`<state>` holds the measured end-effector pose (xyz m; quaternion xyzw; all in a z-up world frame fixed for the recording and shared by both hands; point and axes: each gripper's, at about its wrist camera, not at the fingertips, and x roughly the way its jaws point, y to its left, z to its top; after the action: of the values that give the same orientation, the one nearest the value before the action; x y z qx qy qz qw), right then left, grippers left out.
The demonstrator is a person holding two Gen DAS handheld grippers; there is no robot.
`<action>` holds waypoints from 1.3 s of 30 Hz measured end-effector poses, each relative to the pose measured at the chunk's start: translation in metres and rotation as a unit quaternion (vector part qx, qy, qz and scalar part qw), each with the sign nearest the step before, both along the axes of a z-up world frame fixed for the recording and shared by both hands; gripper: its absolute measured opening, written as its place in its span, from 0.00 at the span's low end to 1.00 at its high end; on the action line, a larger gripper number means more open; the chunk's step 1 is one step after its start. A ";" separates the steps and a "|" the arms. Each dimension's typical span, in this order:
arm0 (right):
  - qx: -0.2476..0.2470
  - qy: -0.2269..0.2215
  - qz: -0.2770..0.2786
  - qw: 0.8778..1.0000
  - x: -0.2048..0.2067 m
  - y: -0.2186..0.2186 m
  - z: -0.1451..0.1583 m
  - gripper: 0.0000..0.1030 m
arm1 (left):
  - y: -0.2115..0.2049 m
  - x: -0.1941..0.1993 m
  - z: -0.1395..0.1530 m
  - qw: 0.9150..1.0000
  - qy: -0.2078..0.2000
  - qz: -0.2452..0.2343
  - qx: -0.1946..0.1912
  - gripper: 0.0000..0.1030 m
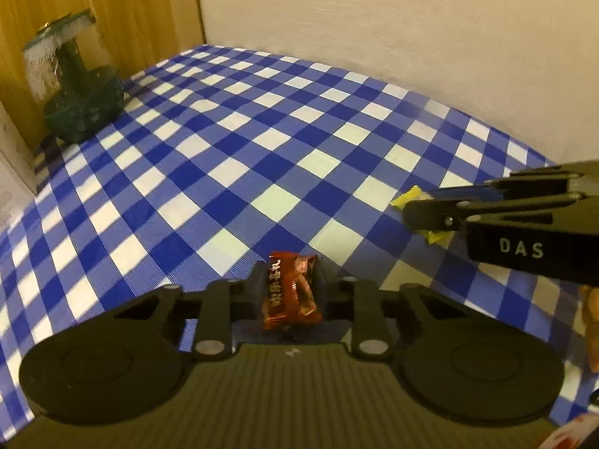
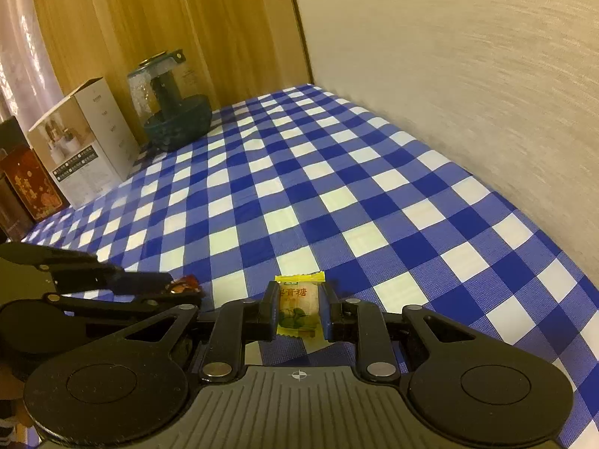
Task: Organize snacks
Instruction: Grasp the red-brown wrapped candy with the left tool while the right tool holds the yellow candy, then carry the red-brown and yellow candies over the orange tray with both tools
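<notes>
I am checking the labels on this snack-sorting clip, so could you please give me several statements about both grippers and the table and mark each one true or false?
1. The left gripper is shut on a red snack packet. True.
2. The right gripper is open and holds nothing. False: it is shut on a yellow candy packet.
3. The tablecloth is blue and white checked. True.
4. The green-lidded glass jar stands in the middle of the table. False: it stands at the far left edge, by the wooden panel.
5. A white box stands next to the jar. True.
</notes>
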<state>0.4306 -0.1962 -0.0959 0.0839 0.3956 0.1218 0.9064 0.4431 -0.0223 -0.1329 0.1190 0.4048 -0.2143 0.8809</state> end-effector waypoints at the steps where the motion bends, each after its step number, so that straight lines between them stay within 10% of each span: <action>1: 0.001 0.001 0.000 1.000 0.000 0.000 0.000 0.21 | 0.001 0.000 0.000 1.000 0.001 0.006 -0.004 0.23; 18: 0.016 0.003 0.036 0.999 -0.026 0.005 0.011 0.21 | 0.020 -0.075 0.032 0.986 0.001 0.155 -0.062 0.21; 39: 0.024 0.014 0.082 0.996 -0.194 0.008 0.071 0.21 | 0.046 -0.270 0.087 0.962 -0.014 0.250 -0.112 0.21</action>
<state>0.2365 -0.1877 -0.0251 0.0747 0.4105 0.2044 0.8855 0.1734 0.0232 -0.0460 -0.0825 0.3829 -0.0300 0.9196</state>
